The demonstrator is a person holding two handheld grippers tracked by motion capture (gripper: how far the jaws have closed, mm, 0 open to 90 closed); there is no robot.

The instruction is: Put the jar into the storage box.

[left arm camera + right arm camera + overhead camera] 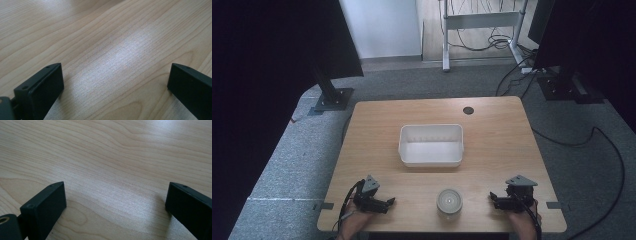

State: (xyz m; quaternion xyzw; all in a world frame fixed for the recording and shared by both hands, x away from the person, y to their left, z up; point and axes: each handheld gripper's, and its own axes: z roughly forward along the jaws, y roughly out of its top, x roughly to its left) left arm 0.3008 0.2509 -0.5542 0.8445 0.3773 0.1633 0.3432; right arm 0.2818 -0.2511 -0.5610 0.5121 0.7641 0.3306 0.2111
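**Both grippers parked wide open, jar between them at near edge**

Currently both sets of jaws stand spread wide with nothing between them. Left gripper view: two black jaws apart at the bottom corners, bare wood grain of the table (112, 50) in the gap. Right gripper view: same picture, jaws far apart, bare wood between.

Left gripper (391, 202) sits low at the near-left of the table, jaws aimed right toward the middle. Right gripper (492, 199) sits low at the near-right, jaws aimed left. They face each other. Each has a grey three-cornered plate on top and a hand behind it coming in from the bottom edge.

White jar (449, 202), round, lid up, stands upright at the near edge, between the two grippers, apart from both; nothing touches it. Slightly nearer the right gripper than the left.

White bin (431, 159), rectangular, open top, sits at table centre, beyond the jar and apart from it. Nothing visible inside.

Small dark round hole (468, 110) near the far edge of the table.
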